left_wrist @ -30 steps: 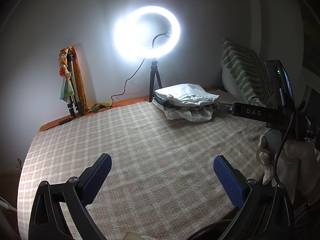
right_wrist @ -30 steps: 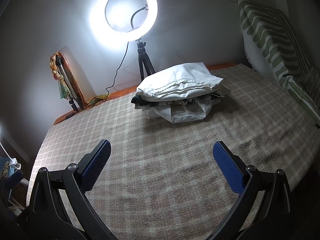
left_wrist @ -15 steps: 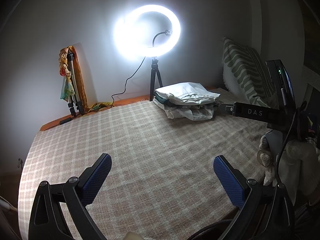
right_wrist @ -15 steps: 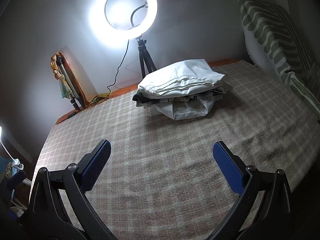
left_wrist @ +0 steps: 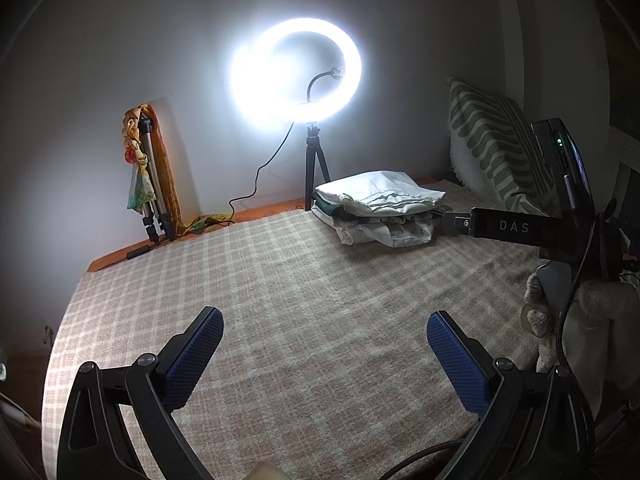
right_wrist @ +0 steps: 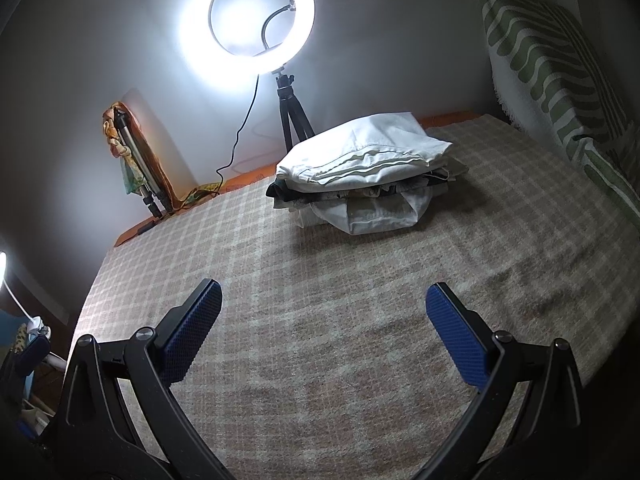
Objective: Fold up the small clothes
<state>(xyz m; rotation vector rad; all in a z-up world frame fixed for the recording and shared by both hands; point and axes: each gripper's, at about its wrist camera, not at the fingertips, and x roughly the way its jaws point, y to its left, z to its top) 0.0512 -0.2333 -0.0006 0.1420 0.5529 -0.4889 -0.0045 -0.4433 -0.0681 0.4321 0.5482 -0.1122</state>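
Observation:
A stack of folded clothes [left_wrist: 378,210], white on top with darker pieces under it, lies at the far side of the checked beige bedspread [left_wrist: 280,300]; it also shows in the right wrist view [right_wrist: 364,172]. My left gripper [left_wrist: 324,344] is open and empty, hovering over the near part of the bedspread, well short of the stack. My right gripper [right_wrist: 322,324] is open and empty too, over the bedspread [right_wrist: 360,340] in front of the stack. The right gripper's body [left_wrist: 516,226] shows at the right of the left wrist view.
A lit ring light on a tripod [left_wrist: 304,76] stands behind the stack at the wall. A folded tripod with a scarf [left_wrist: 150,184] leans at the back left. A green striped pillow [right_wrist: 556,68] stands at the right. A soft toy [left_wrist: 576,320] lies at the right edge.
The right gripper has drifted a little closer to the stack, which looks larger and more central. The left gripper has barely moved. Both stay open.

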